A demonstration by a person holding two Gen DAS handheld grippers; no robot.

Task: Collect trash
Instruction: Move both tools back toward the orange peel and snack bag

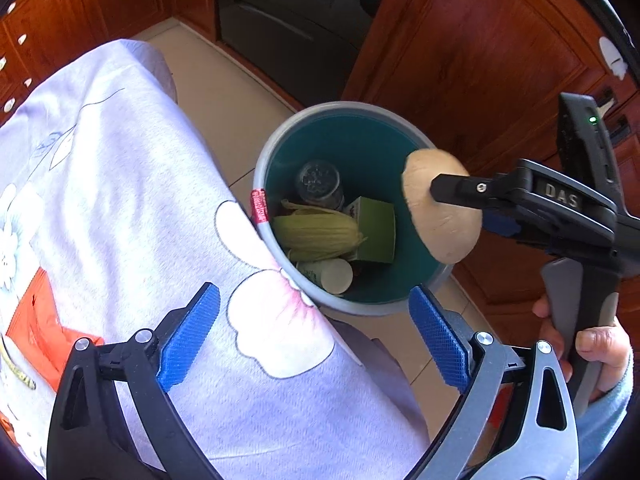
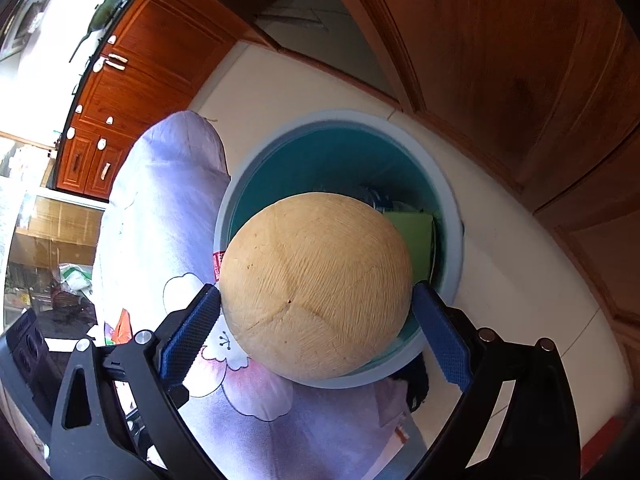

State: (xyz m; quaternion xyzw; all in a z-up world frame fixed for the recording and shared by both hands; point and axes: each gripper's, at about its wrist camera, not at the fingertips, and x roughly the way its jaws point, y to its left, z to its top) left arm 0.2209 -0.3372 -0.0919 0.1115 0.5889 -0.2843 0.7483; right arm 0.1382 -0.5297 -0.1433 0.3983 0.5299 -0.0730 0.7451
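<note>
above the bin (image 1: 260,184) | right gripper (image 2: 316,312) clamped on tan round fruit (image 2: 316,284) | left gripper (image 1: 314,328) spread wide, empty | inside bin: corn cob (image 1: 320,232), green carton (image 1: 374,228)

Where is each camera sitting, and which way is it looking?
Left wrist: sits on the left gripper, looks steeply down at the trash bin beside the cloth-covered table; its open, empty blue fingers show, plus the right gripper and the hand holding it.
Right wrist: sits on the right gripper, looks down over the bin; its fingers clamp a round tan bun.
Shared: bin, bun, green carton, tablecloth, wooden cabinets.
</note>
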